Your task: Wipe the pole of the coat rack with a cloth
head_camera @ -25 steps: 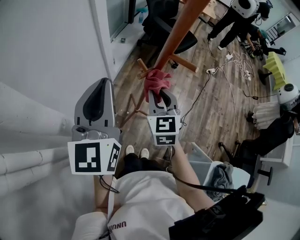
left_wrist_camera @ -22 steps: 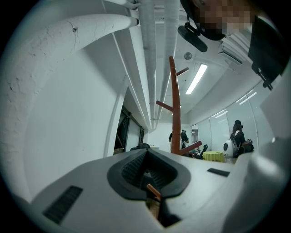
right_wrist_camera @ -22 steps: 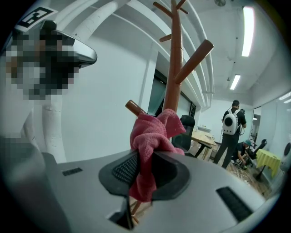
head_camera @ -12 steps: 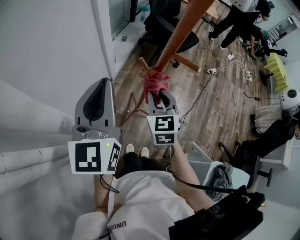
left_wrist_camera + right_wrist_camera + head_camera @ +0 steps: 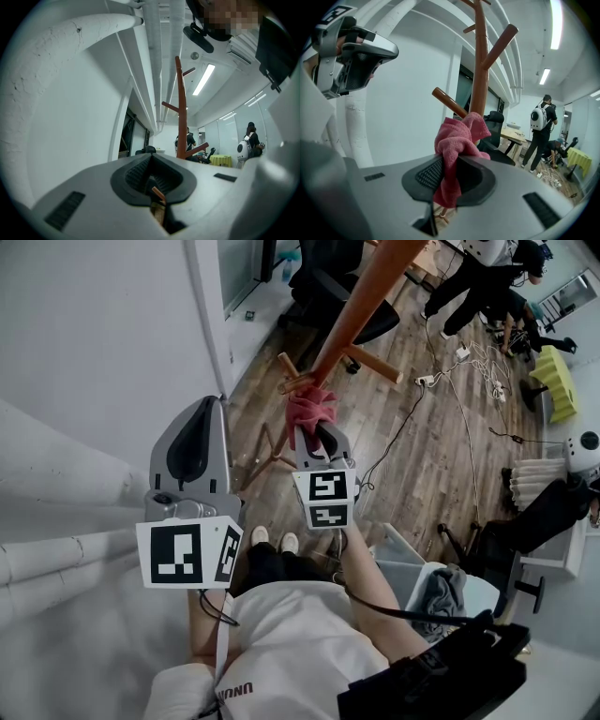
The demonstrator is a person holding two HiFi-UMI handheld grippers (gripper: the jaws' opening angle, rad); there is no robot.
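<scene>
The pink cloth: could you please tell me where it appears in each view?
Head view: upper centre, the cloth at the right gripper's tip, at the pole.
Left gripper view: not in it.
Right gripper view: centre, cloth clamped between the jaws.
Shared landmark: the pole, in all three.

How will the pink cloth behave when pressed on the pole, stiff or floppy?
Probably floppy: the pink cloth bunches and droops from the right gripper. Likely light, since that pinch holds it. Its rough weave should drag on the pole, not slip.
</scene>
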